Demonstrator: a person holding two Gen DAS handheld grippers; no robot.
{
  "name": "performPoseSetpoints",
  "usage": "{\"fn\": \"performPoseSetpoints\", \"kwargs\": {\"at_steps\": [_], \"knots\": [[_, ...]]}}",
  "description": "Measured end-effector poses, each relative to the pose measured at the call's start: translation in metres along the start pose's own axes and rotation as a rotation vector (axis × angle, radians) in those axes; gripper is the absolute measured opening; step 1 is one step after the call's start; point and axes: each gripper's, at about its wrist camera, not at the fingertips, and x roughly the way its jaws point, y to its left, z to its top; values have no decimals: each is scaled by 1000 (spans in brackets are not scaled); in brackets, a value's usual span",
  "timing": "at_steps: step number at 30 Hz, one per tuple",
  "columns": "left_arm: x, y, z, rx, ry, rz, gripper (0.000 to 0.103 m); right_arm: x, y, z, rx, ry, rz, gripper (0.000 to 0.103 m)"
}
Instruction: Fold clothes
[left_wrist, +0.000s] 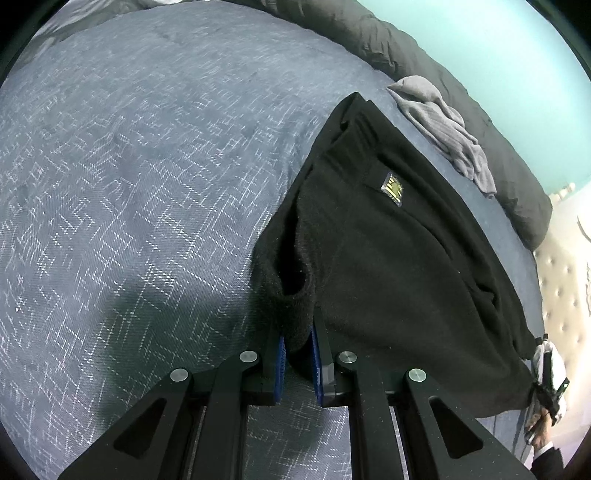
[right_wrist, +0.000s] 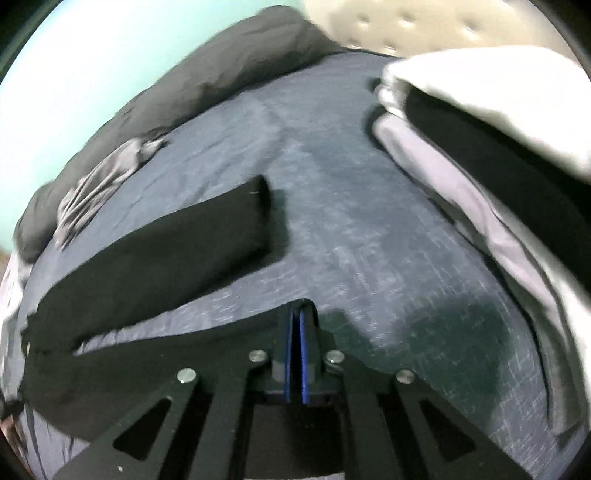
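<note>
Blue patterned bed (left_wrist: 129, 184) carries black trousers (left_wrist: 388, 240), long axis running rightward from left gripper (left_wrist: 297, 354); its fingers pinch waistband. Right gripper (right_wrist: 297, 354) fingers closed on hem.

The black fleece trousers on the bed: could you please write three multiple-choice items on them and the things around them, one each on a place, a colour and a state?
1. Where does the crumpled grey garment lie?
A. Between the black fleece trousers and the dark grey duvet
B. On top of the trousers
C. Between the pads of the left gripper

2. What colour is the woven bedspread?
A. Red
B. Blue-grey with pale flecks
C. Plain white

3. What is the left gripper doing?
A. Standing wide open above the bedspread
B. Gripping the grey garment
C. Gripping an edge of the trousers

Answers: 1 A, it rests on the bedspread beside the trousers, next to the duvet; 2 B, pale woven flecks cover a blue-grey ground; 3 C, black fleece sits bunched between the blue pads.
</note>
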Motion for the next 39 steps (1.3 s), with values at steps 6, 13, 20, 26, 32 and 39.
{"fn": "performPoseSetpoints", "kwargs": {"at_steps": [6, 13, 20, 26, 32, 39], "knots": [[0, 0, 1, 1, 5, 1, 12, 19, 2, -3, 5, 42, -47, 4], [1, 0, 2, 0, 2, -15, 12, -8, -2, -8, -16, 10, 27, 38], [-3, 4, 0, -15, -4, -37, 13, -20, -11, -65, -23, 119, 22, 45], [-4, 3, 0, -12, -6, -32, 13, -26, -27, -79, 49, 98, 93, 35], [-6, 2, -3, -4, -23, -12, 12, -26, -10, -65, -15, 96, 61, 10], [-35, -10, 1, 19, -61, -27, 9, -65, -8, -42, -27, 27, 54, 8]]}}
